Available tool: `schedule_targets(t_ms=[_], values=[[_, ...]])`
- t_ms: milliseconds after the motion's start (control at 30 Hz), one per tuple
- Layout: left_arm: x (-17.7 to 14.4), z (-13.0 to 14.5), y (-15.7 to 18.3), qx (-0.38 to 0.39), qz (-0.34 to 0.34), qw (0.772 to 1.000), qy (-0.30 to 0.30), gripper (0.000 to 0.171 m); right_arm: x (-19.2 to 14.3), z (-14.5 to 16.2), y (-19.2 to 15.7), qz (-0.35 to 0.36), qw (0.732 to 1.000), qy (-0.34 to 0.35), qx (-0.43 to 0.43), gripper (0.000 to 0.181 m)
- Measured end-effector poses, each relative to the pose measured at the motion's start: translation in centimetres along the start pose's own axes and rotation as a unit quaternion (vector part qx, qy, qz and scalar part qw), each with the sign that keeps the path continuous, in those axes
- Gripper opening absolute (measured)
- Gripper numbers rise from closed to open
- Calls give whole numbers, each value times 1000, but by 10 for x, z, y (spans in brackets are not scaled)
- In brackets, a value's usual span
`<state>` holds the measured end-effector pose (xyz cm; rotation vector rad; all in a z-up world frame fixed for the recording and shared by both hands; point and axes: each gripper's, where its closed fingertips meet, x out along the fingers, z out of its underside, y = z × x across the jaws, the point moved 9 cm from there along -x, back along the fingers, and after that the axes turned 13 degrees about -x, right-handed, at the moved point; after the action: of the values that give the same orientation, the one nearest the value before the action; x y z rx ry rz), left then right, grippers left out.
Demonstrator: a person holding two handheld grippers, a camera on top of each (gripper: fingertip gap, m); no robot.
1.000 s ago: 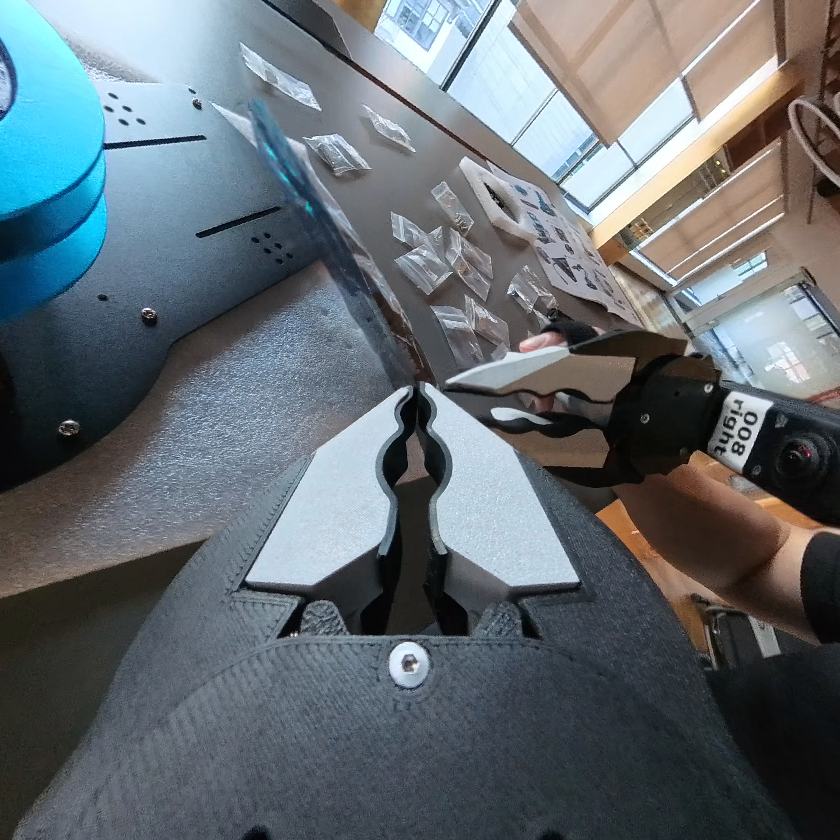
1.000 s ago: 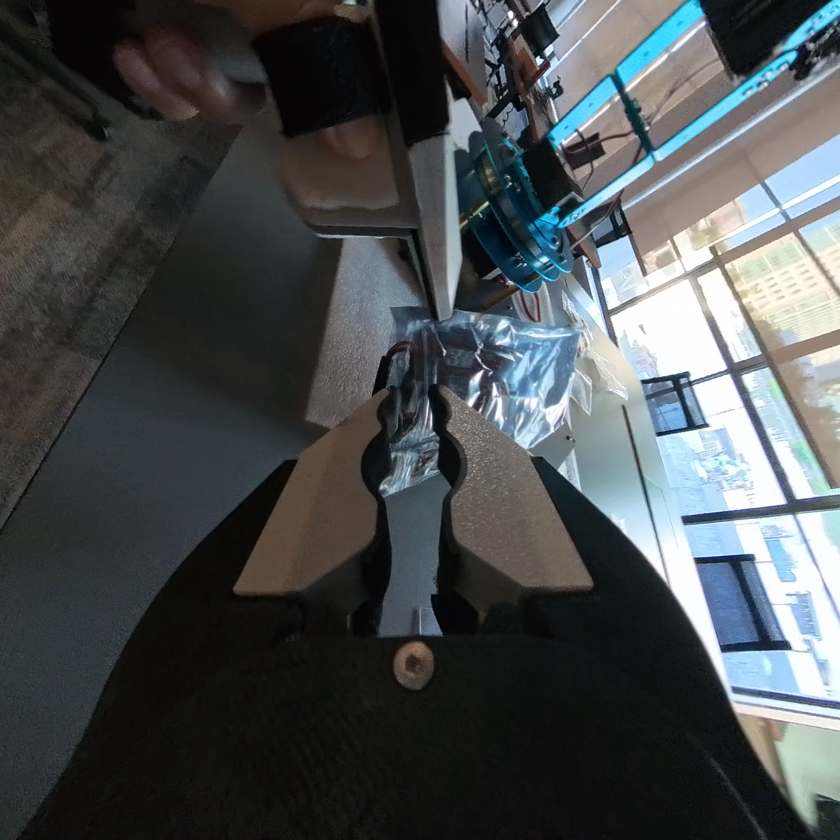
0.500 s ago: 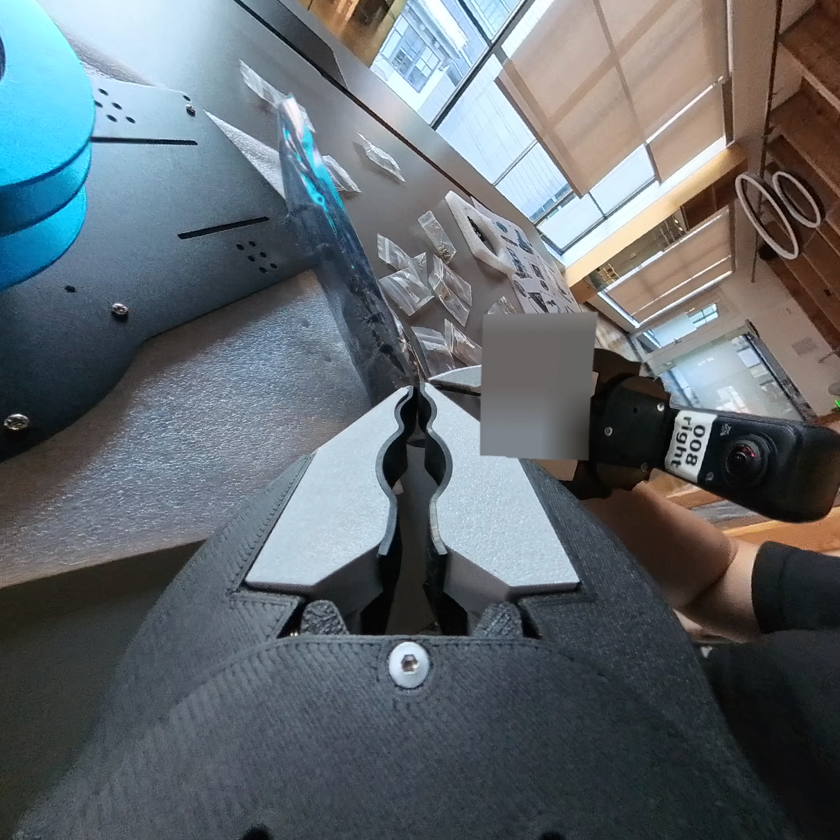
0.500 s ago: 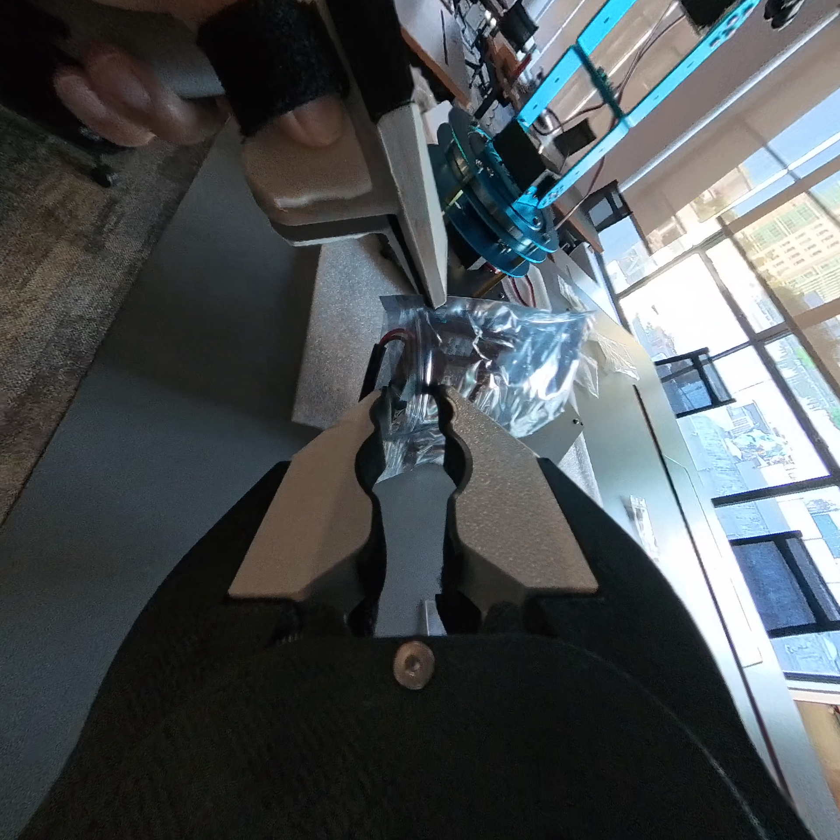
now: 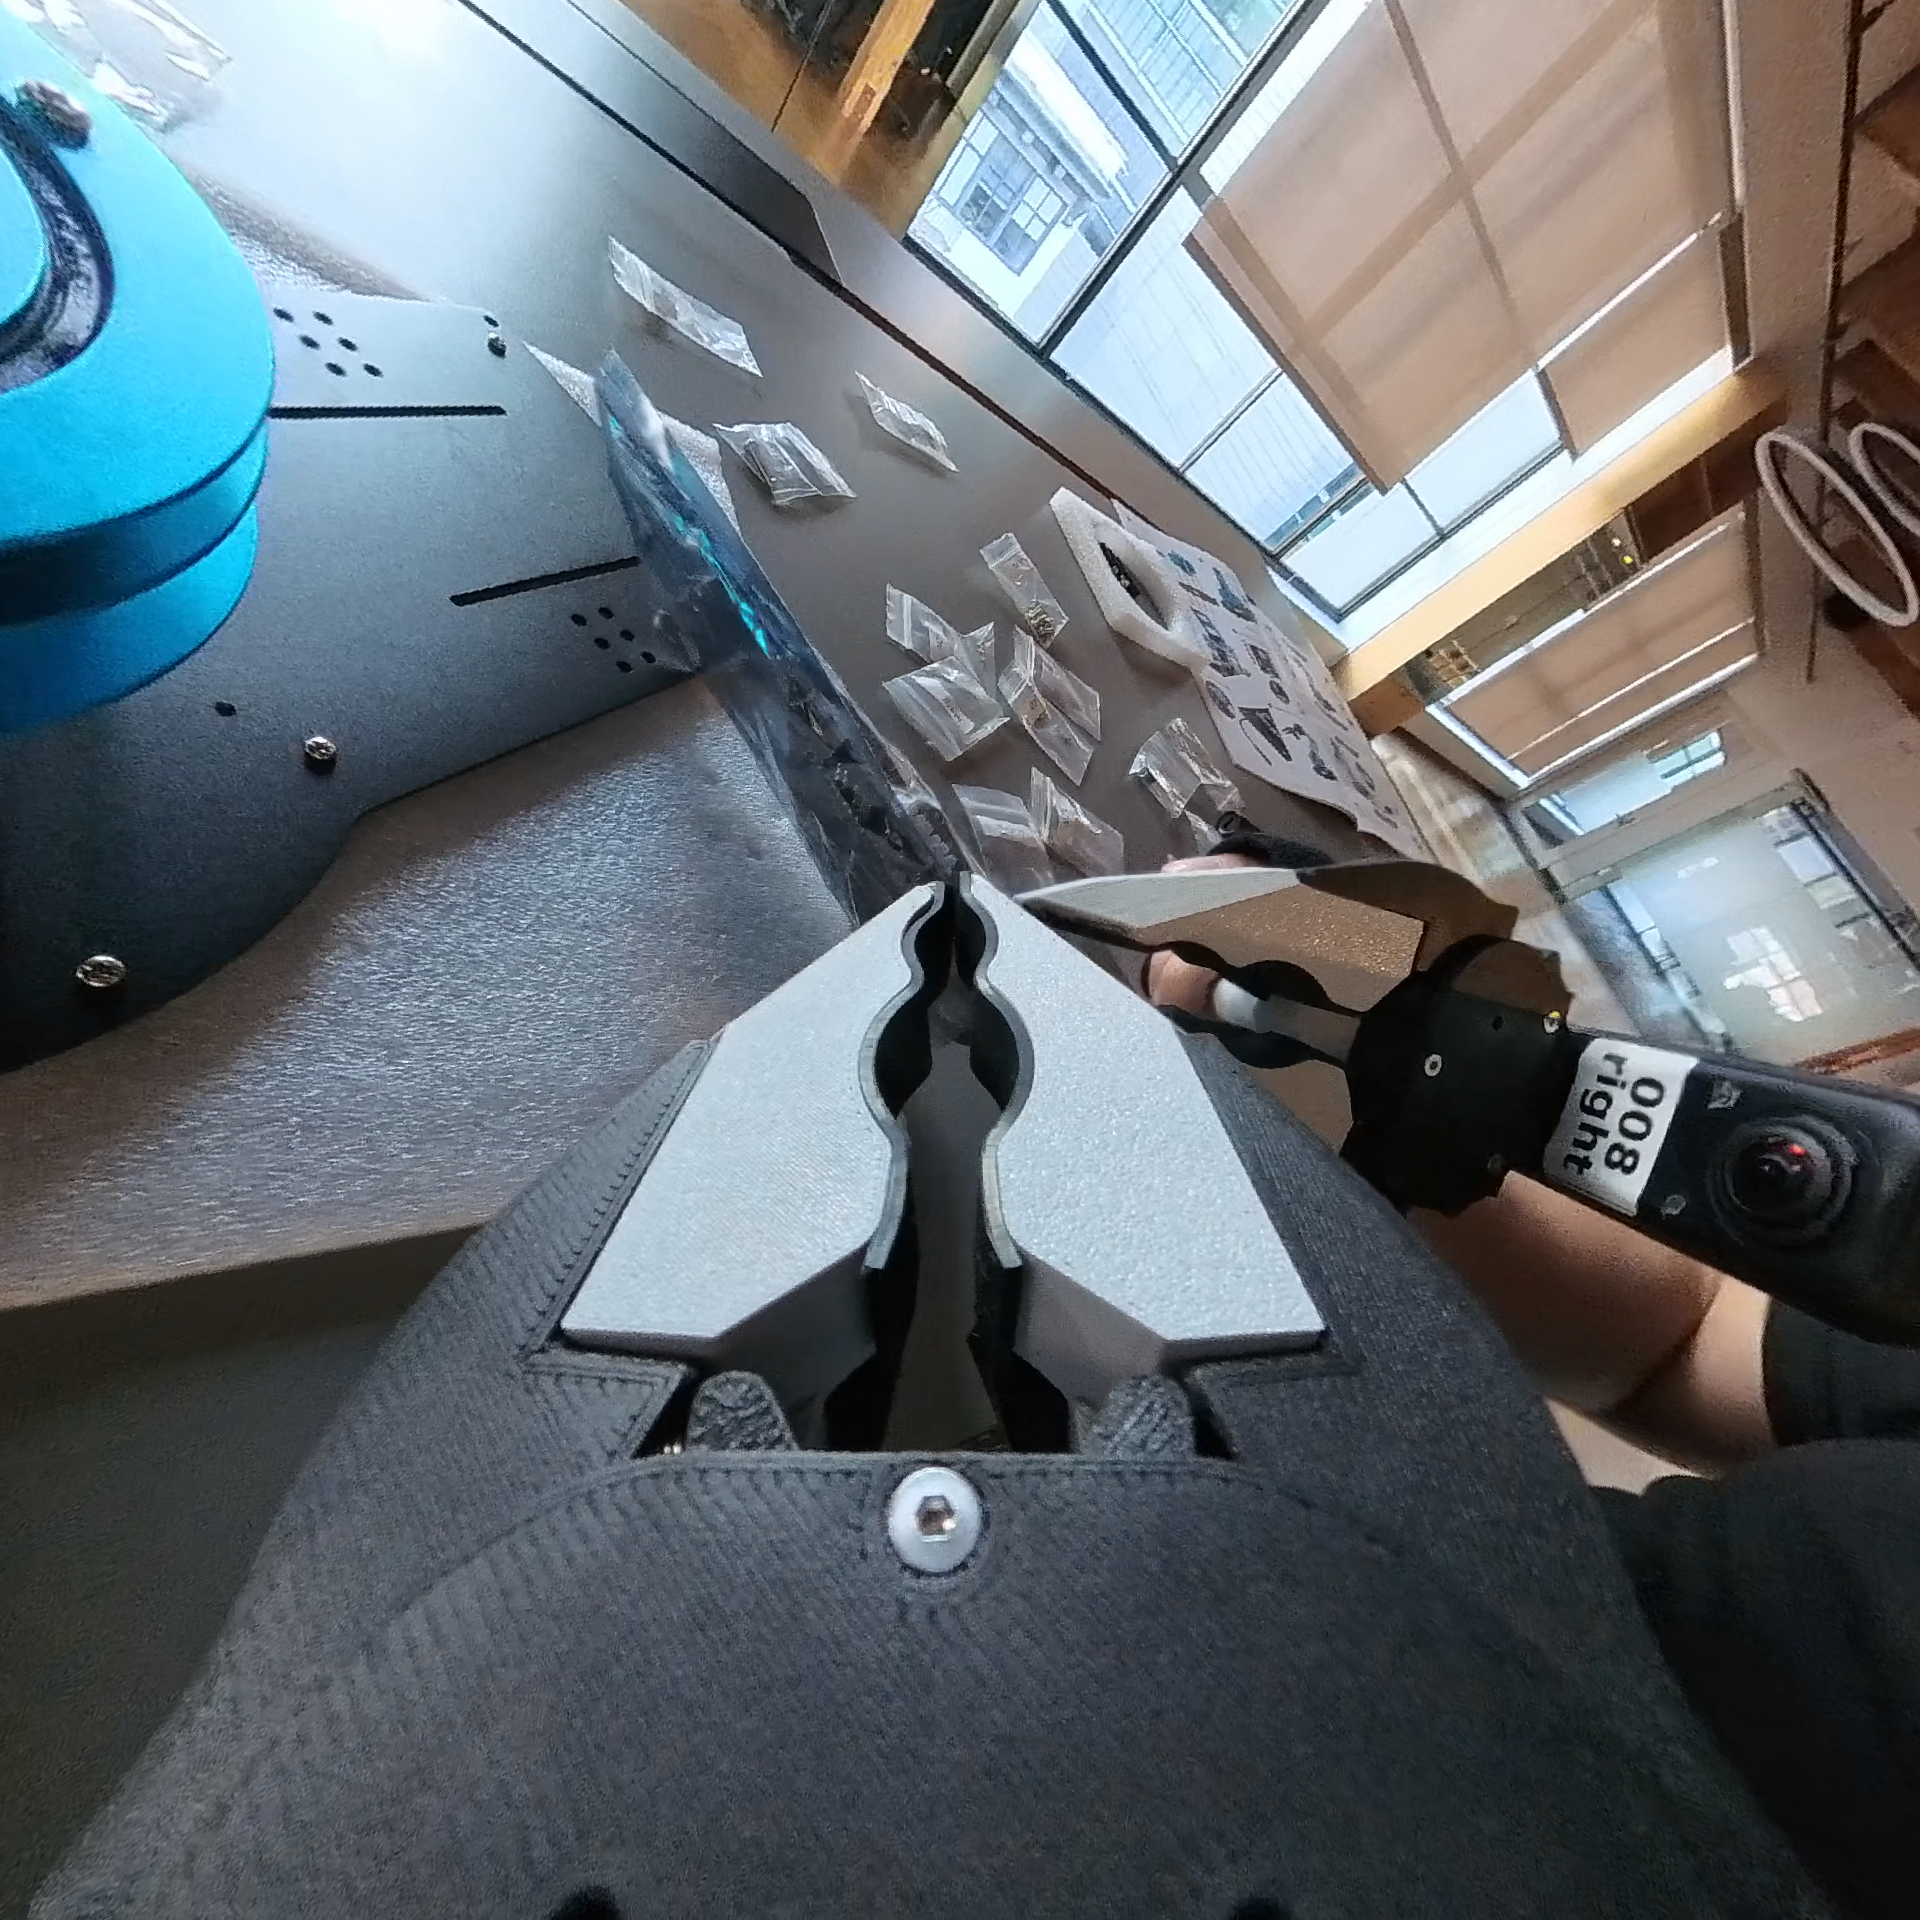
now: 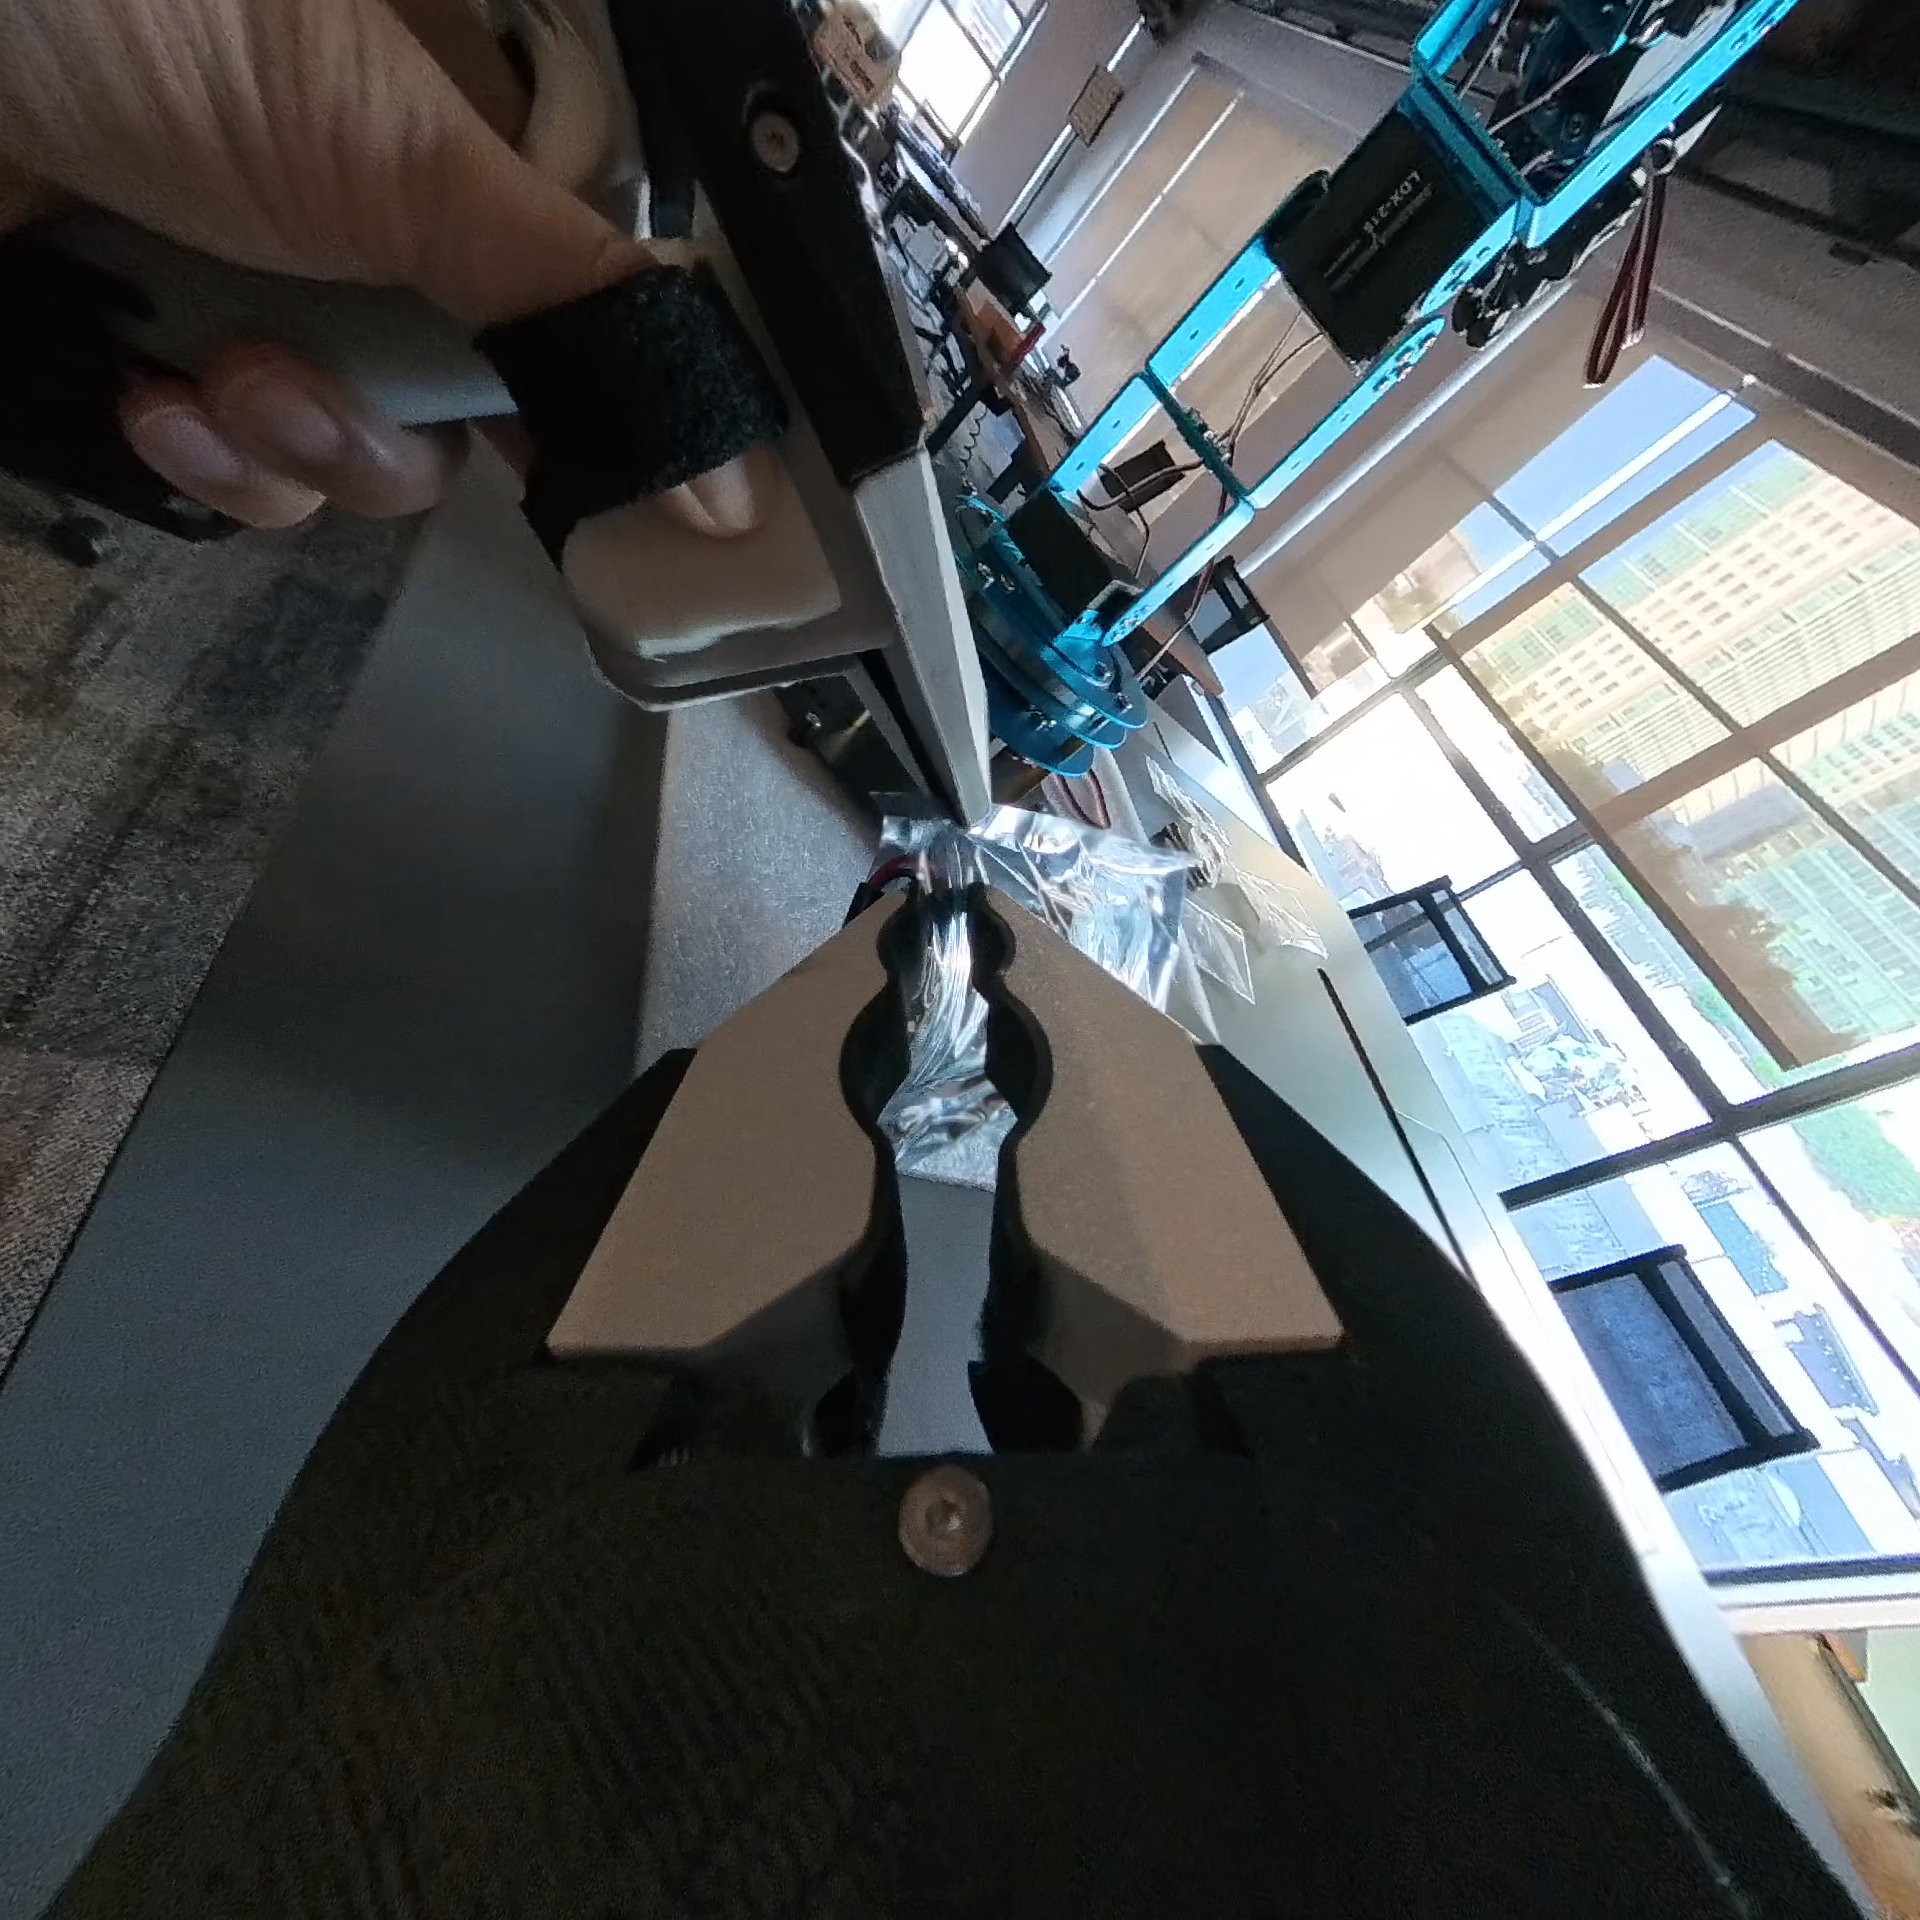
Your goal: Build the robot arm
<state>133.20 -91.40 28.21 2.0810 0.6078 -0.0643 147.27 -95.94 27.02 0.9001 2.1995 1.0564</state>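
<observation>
Blue round part (image 5: 94,488) cut off by the left edge, little bags (image 5: 951,707) too small to see inside, shiny bag (image 6: 940,1029) partly hidden between gripper fingers

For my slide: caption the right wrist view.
Right gripper and left gripper both shut on one clear plastic bag.

The crinkled clear plastic bag (image 6: 940,1049) of small parts is sitting deeper between the right gripper (image 6: 951,914) fingers than a second ago. The left gripper (image 6: 961,800) tip is now closing in, seemingly touching the bag's top edge, nearer than before.
</observation>
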Motion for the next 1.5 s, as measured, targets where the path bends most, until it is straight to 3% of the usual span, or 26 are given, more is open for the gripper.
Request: schedule_targets(t_ms=[233,367,600,700,867,1200,1267,1500], values=[[-1,-2,0,55,65,996,39,0,0,5,9,-20,994,18,103,5],[-11,1,-1,67,89,993,48,16,1,11,20,-25,979,30,202,3],[-10,18,12,255,-6,965,63,21,6,11,24,-59,951,54,299,6],[-4,18,12,266,-18,962,61,20,7,11,22,-71,950,55,301,7],[-6,20,14,282,7,956,78,4,4,10,21,-60,957,61,276,6],[0,25,12,341,-41,936,78,0,-2,0,17,11,984,59,169,3],[2,26,12,337,-36,937,80,0,0,1,13,-10,987,51,153,6],[4,25,11,318,-21,943,95,0,-1,5,16,1,981,42,191,10]])
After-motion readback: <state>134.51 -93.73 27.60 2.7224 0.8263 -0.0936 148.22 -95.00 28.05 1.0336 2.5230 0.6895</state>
